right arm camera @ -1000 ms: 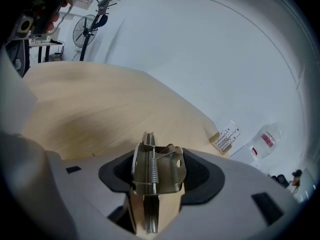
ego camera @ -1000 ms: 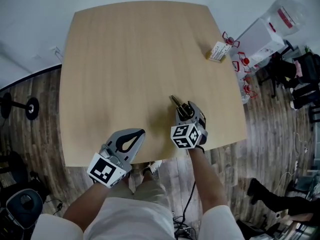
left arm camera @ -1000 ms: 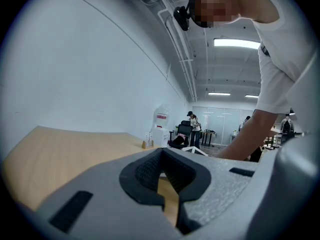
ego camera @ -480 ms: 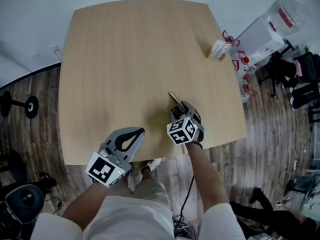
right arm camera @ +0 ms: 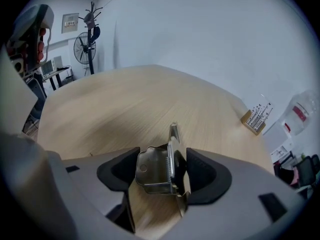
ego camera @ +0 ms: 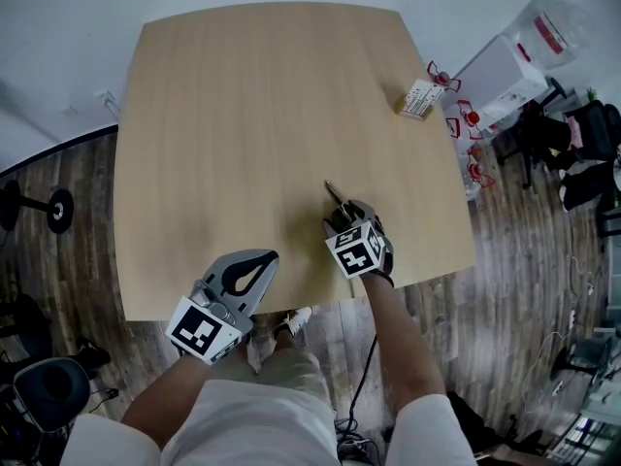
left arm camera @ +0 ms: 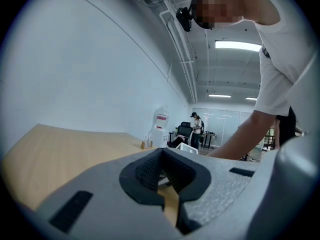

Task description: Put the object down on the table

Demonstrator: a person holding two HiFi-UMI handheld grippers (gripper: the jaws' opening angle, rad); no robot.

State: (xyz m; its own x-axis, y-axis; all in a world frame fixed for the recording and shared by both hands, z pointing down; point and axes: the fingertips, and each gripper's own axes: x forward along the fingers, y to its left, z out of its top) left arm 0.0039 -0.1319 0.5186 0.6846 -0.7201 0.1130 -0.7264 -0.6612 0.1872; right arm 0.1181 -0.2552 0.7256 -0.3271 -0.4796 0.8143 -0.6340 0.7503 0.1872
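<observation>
Table [ego camera: 243, 95] | R hand-held gripper [right arm camera: 162, 152] just spreading, clip [right arm camera: 154, 173] loose between, head view: tip only | L hand-held gripper [left arm camera: 162, 154] closed

I could read no word or number anywhere. The big water jug [ego camera: 558, 22] far off to my right wore a red label [ego camera: 550, 35], its print too small to make out. The little card block [ego camera: 419, 98] at the tabletop's far right edge carried rows of fine print that I couldn't read. A framed notice [right arm camera: 70, 21] hung on the far wall, just a blur to me. The left cube [ego camera: 206, 330] and right cube [ego camera: 356, 250] showed only black-and-white square markers, no lettering.
</observation>
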